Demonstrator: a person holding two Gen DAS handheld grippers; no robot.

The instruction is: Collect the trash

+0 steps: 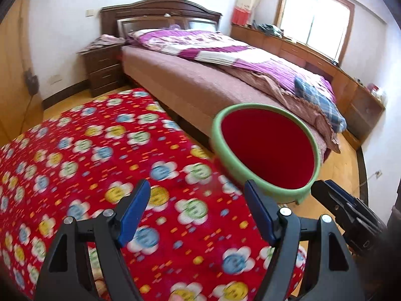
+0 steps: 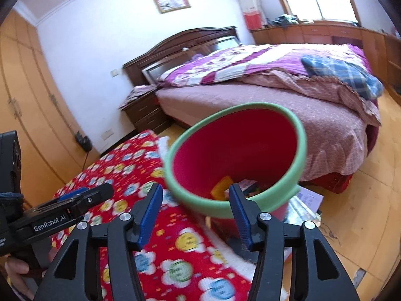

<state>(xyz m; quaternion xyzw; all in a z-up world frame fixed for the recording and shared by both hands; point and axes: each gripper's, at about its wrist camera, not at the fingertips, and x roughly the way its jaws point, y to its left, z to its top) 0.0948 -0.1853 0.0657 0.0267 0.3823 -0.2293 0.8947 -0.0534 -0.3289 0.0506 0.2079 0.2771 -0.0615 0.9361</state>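
Note:
A red bin with a green rim (image 1: 215, 135) stands on the floor at the right edge of a surface covered by a red flowered blanket (image 1: 100, 150). In the right wrist view the bin (image 2: 238, 145) has a yellow piece (image 2: 221, 185) and some paper scraps (image 2: 248, 184) at its bottom. My left gripper (image 1: 197, 185) hangs open over the blanket, left of the bin, with nothing between its fingers. My right gripper (image 2: 195, 188) is open just before the bin's near rim, holding nothing. Each gripper shows at the edge of the other's view, the right gripper (image 1: 325, 188) and the left gripper (image 2: 100, 193).
A large bed (image 1: 200, 85) with a purple quilt lies behind the bin. A dark nightstand (image 1: 105, 72) is by its head, and low wooden cabinets (image 1: 356, 100) run under the window. Paper and plastic wrap (image 2: 308, 198) lie on the wooden floor beside the bin. A hand (image 2: 15, 268) grips the left tool.

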